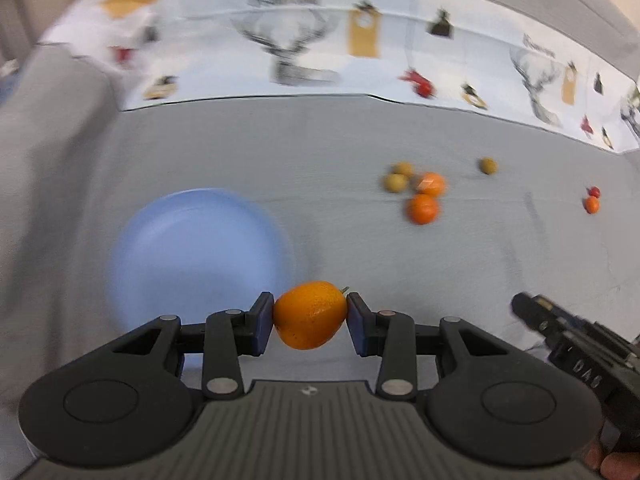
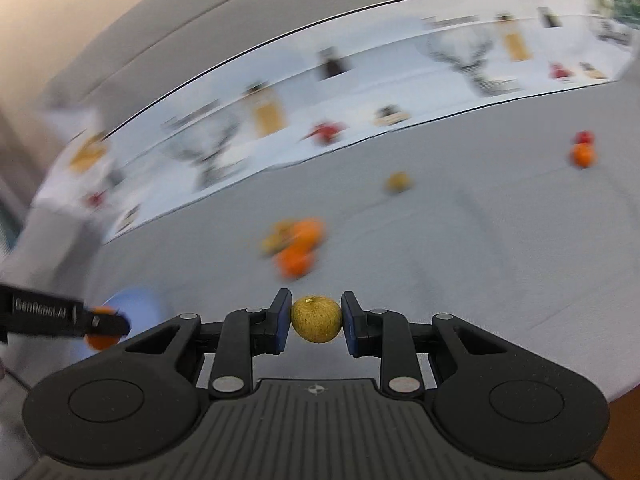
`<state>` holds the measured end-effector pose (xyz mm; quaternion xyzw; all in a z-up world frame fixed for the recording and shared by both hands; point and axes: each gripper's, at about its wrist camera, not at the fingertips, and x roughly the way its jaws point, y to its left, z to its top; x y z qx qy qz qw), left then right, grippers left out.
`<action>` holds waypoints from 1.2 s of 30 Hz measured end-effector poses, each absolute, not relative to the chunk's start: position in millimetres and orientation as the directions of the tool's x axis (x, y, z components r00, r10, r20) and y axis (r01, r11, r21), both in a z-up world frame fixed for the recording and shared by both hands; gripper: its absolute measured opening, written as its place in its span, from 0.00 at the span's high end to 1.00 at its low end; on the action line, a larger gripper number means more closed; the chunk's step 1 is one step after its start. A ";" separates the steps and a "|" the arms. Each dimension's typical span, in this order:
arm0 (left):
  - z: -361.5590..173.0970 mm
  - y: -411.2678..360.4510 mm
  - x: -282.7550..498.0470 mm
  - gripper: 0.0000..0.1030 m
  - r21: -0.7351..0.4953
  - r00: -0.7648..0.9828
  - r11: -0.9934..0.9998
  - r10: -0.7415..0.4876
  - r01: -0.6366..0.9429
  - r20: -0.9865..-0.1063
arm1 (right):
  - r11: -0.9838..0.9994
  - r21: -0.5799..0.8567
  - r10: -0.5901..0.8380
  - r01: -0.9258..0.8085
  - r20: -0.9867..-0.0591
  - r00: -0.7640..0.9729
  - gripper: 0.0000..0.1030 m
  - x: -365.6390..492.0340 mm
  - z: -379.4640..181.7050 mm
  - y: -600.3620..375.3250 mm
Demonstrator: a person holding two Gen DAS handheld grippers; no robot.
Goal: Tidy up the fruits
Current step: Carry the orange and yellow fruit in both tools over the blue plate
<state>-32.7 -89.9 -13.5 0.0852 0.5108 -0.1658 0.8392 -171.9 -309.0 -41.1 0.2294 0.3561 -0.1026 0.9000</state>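
My left gripper (image 1: 310,316) is shut on an orange fruit (image 1: 310,314), held in the air just right of a pale blue plate (image 1: 196,256). My right gripper (image 2: 316,320) is shut on a small round yellow-brown fruit (image 2: 316,319), also lifted off the grey cloth. A cluster of two oranges (image 1: 423,208) and two brown fruits (image 1: 396,182) lies further out; the same cluster (image 2: 296,244) shows blurred in the right wrist view. The right gripper's body (image 1: 568,332) appears at the lower right of the left wrist view. The left gripper (image 2: 104,322) with its orange shows at the far left over the plate (image 2: 136,304).
A lone brown fruit (image 1: 488,166) lies apart, and a small orange with a red fruit (image 1: 592,200) sits far right. A white printed cloth (image 1: 304,44) runs along the back of the grey tablecloth (image 1: 280,152). A fingertip (image 1: 612,466) shows at the bottom right corner.
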 end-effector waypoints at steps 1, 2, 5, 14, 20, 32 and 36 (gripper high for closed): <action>-8.0 -72.2 -37.0 0.58 -0.018 0.434 0.936 -0.180 0.352 -0.883 | 0.880 0.345 0.003 0.327 -0.692 0.722 0.73 -170.3 -39.4 -293.8; -4.9 -56.5 -41.2 0.58 -0.009 0.442 0.941 -0.167 0.337 -0.881 | 0.886 0.350 0.031 0.303 -0.697 0.717 0.73 -169.0 -38.1 -278.0; 1.6 -11.0 -51.0 0.58 -0.013 0.456 0.956 -0.152 0.294 -0.877 | 0.909 0.344 0.085 0.237 -0.708 0.701 0.73 -166.1 -33.8 -233.5; -3.3 65.5 -60.6 0.58 -0.045 0.484 0.975 -0.148 0.219 -0.862 | 0.957 0.266 0.131 0.118 -0.755 0.643 0.73 -153.4 -27.9 -149.4; -9.0 78.9 -43.8 0.58 -0.074 0.483 0.978 -0.161 0.195 -0.861 | 0.968 0.228 0.118 0.099 -0.771 0.626 0.73 -140.4 -29.4 -134.7; -41.8 62.0 12.2 0.58 -0.074 0.455 0.974 -0.167 0.215 -0.875 | 0.982 0.181 0.110 0.059 -0.792 0.600 0.73 -84.3 -58.8 -121.2; -58.8 54.1 32.3 0.58 -0.057 0.434 0.972 -0.154 0.228 -0.888 | 0.986 0.165 0.114 0.033 -0.799 0.590 0.73 -64.0 -73.3 -115.0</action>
